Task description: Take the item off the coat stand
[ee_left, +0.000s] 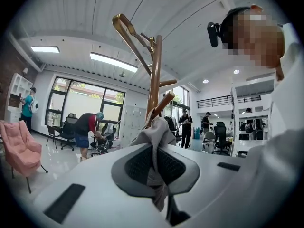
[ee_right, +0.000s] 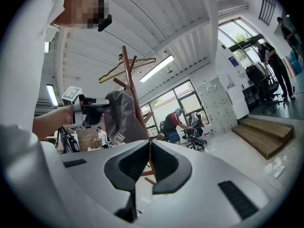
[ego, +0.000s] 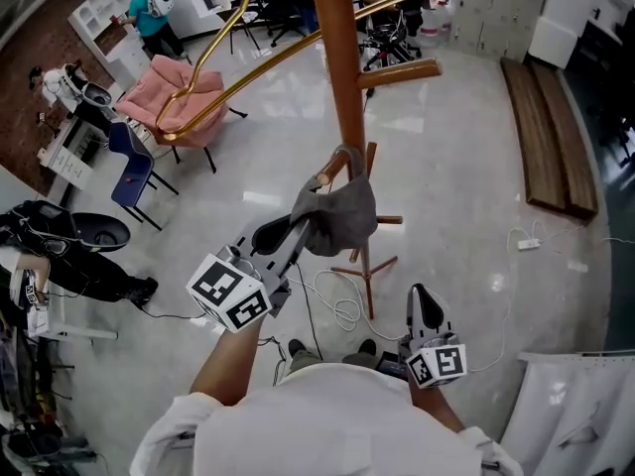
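Coat stand pole [ego: 340, 77] dead ahead w/ pegs [ego: 399, 72] sticking out right — gold hanger [ee_left: 122, 22] crowds upper left; open floor [ego: 466, 167] right of pole.

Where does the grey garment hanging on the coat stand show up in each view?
Head view: the grey garment is at centre, on a peg of the coat stand, with the left gripper shut on it.
Left gripper view: the garment is at lower centre, pinched between the jaws.
Right gripper view: the garment is left of centre, against the stand.
Shared landmark: the stand's wooden pole.
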